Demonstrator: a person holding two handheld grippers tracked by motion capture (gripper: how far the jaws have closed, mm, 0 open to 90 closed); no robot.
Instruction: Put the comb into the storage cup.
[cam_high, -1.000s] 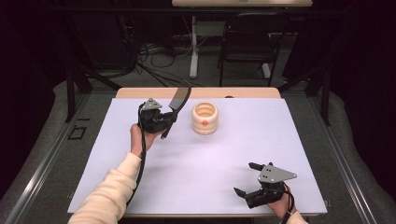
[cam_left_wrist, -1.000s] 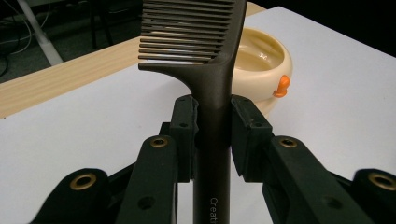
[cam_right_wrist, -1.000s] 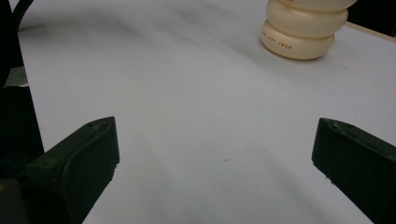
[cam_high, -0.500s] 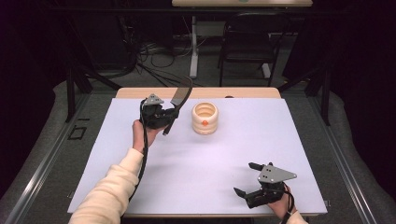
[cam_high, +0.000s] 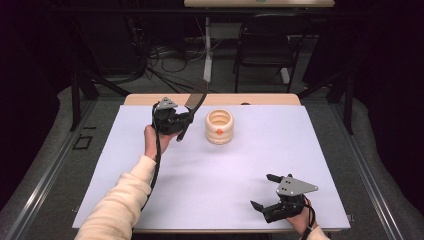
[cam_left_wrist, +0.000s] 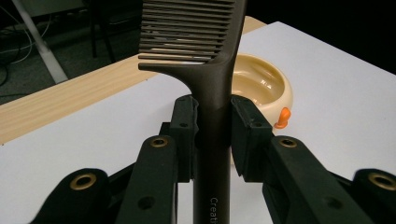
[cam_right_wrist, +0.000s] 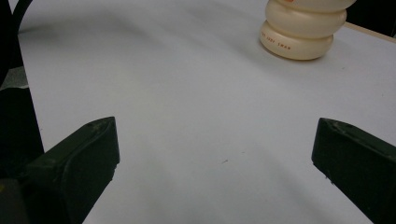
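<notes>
A dark brown comb (cam_high: 191, 107) (cam_left_wrist: 211, 98) is clamped by its handle in my left gripper (cam_high: 179, 121) (cam_left_wrist: 211, 135), teeth end raised toward the far side. It hangs above the table just left of a cream ribbed cup (cam_high: 219, 126) (cam_left_wrist: 261, 86) (cam_right_wrist: 302, 25) with an orange spot on its side. My right gripper (cam_high: 265, 191) (cam_right_wrist: 215, 154) rests near the table's front right edge, jaws wide open with nothing between them, pointing toward the cup.
A white sheet (cam_high: 225, 175) covers the table, with a wooden strip (cam_high: 215, 99) along the far edge. A chair (cam_high: 262, 47) and cables stand on the floor beyond. The person's cream sleeve (cam_high: 117, 200) reaches in from the bottom left.
My left gripper has shifted a little right toward the cup with the comb, whose teeth end now points more upright. The right gripper has stayed still.
</notes>
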